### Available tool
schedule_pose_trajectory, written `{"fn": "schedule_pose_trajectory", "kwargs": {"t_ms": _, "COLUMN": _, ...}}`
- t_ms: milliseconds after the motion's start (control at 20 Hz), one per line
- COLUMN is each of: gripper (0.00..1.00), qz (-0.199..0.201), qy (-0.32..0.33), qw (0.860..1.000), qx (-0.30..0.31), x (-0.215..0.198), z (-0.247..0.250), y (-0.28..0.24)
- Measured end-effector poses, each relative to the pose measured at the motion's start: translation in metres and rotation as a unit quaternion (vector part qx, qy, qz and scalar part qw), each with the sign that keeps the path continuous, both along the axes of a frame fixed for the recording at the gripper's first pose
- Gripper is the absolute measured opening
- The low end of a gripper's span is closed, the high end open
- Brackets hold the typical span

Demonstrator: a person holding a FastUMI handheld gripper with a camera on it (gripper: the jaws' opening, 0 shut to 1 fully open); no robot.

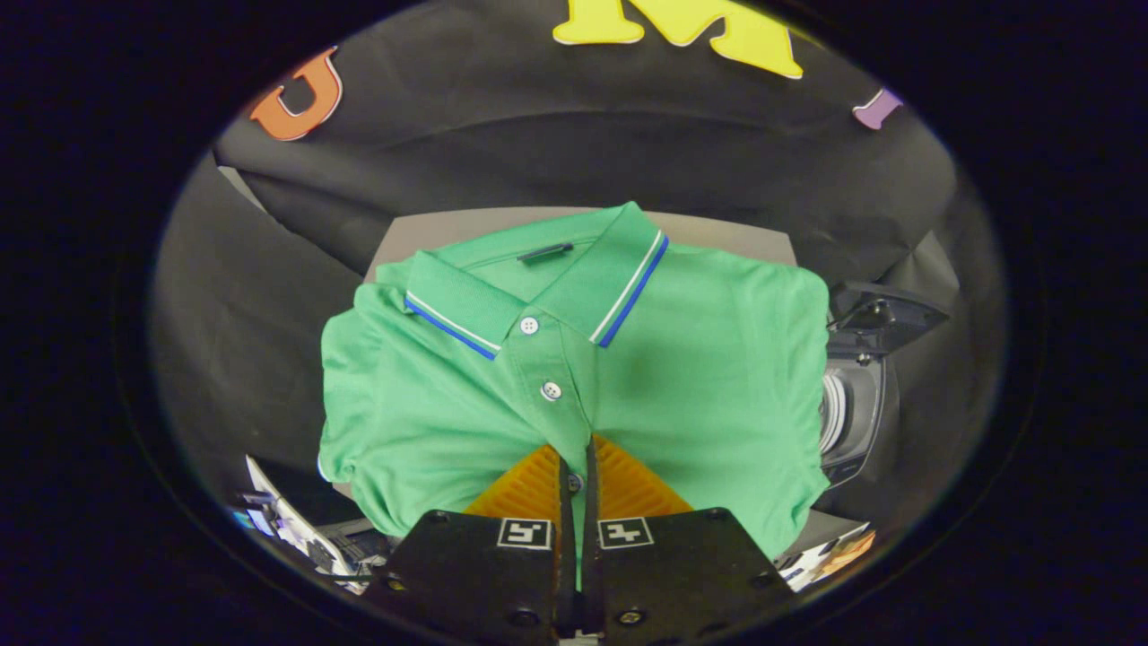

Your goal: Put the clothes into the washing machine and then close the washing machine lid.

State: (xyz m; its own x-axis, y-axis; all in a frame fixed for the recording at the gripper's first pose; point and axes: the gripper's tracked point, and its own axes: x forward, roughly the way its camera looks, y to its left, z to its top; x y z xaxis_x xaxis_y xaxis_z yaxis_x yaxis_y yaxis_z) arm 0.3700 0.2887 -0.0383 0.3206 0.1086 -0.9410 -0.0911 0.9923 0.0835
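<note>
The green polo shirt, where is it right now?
In the gripper view, the green polo shirt lies on a grey surface, its front placket pinched in the gripper, which is shut on it.

Gripper clamped down tight, fingers nearly touching

The handheld two-finger gripper [578,449] points forward and down, its ribbed fingers [529,489] drawn together with only a thin slit between them, both pressing a fold of the green polo shirt [708,377] at its button placket.

No readable text; only square black-and-white marker tags on the gripper [578,467]
</note>
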Motion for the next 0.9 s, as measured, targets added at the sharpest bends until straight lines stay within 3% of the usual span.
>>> {"fn": "schedule_pose_trajectory", "kwargs": {"t_ms": 350, "gripper": 0.06, "qz": -0.011, "qy": -0.037, "qw": 0.999, "qx": -0.006, "x": 0.006, "z": 0.035, "y": -0.028}}
{"fn": "schedule_pose_trajectory", "kwargs": {"t_ms": 900, "gripper": 0.06, "qz": -0.062, "qy": -0.075, "qw": 0.995, "qx": -0.007, "x": 0.012, "z": 0.067, "y": -0.102}}
